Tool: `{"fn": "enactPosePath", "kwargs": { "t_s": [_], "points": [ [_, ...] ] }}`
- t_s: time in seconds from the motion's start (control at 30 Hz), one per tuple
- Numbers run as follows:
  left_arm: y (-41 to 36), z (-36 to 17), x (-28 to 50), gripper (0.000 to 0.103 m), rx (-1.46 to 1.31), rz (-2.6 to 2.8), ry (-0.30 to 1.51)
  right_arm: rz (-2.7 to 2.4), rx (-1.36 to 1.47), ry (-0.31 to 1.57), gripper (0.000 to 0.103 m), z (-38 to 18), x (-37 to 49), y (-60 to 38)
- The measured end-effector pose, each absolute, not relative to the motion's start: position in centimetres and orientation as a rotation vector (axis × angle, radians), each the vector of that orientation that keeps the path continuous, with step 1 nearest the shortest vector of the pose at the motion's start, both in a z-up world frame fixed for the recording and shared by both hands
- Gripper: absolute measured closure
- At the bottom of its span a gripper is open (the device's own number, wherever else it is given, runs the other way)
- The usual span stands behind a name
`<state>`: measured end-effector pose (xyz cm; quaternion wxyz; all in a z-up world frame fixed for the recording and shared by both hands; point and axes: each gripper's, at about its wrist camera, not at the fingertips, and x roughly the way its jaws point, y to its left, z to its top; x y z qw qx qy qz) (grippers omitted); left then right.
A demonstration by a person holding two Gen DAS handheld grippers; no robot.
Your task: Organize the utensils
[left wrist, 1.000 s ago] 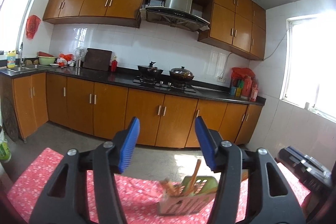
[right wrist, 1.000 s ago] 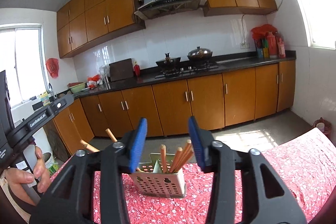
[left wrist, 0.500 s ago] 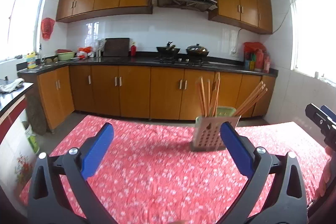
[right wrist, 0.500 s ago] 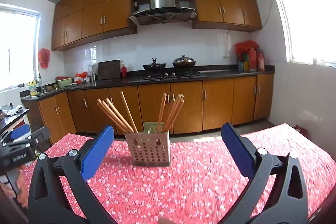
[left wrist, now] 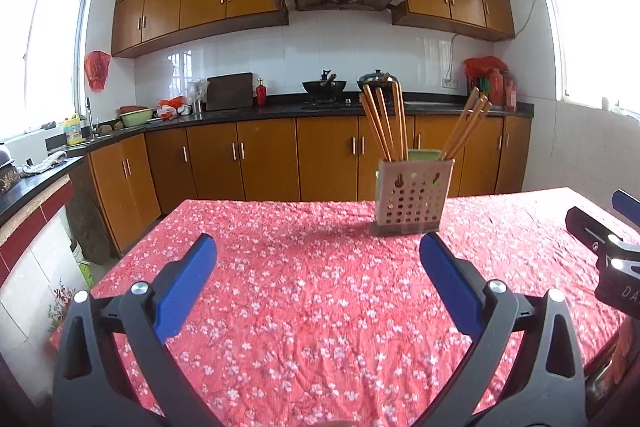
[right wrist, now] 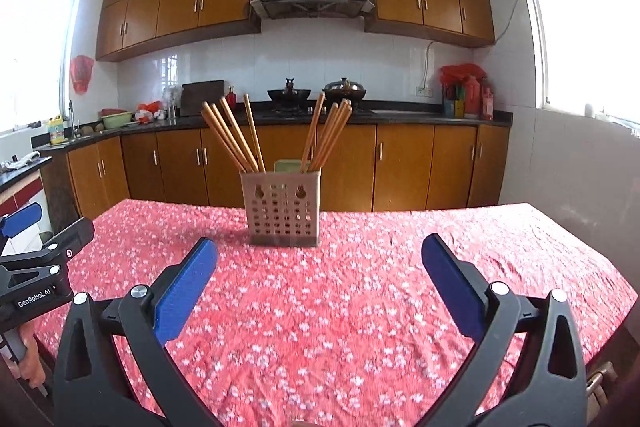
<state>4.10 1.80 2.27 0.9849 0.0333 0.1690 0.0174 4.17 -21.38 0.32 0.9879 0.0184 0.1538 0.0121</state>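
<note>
chopsticks (right wrist: 236, 139) are seen upright in a holder (right wrist: 282, 211) ahead of both grippers, left gripper (left wrist: 318, 259) and right gripper (right wrist: 319, 261), jaws just spread wide, seemingly empty.

Left gripper (left wrist: 318, 259), right gripper (right wrist: 319, 261): jaws wide, apparently empty.

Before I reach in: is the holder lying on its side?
No, the holder stands upright on the tablecloth, chopsticks sticking up.

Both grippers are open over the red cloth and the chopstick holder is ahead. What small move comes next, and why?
Probably ease the right gripper forward toward the chopstick holder. Both it and the left gripper are open and empty, short of the holder. The chopsticks lean in two splayed bunches, and the holder sits closer to centre in the right wrist view, so that side seems better lined up.
</note>
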Motion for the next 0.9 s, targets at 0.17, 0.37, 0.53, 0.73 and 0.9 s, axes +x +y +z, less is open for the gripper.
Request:
{"fn": "enactPosePath", "kwargs": {
  "t_s": [0.17, 0.37, 0.53, 0.73, 0.9],
  "points": [
    [1.3, 0.5, 3.4, 0.004, 0.07, 0.02, 0.357, 0.015, 0.032, 0.342, 0.002, -1.6, 3.3, -21.6],
    [1.4, -1.5, 3.0, 0.004, 0.055, 0.025, 0.384, 0.006, 0.033, 0.37, 0.002, -2.9, 3.3, -21.8],
    [1.3, -2.5, 3.0, 0.004, 0.065, 0.036, 0.409, 0.004, 0.032, 0.385, 0.002, -3.8, 3.3, -21.9],
    [1.3, -2.8, 3.2, 0.004, 0.057, 0.038, 0.421, 0.005, 0.032, 0.401, 0.002, -4.3, 3.3, -21.8],
    [1.2, -2.8, 3.4, 0.004, 0.055, 0.033, 0.426, 0.003, 0.041, 0.41, 0.002, -4.3, 3.3, -21.9]
  ]
}}
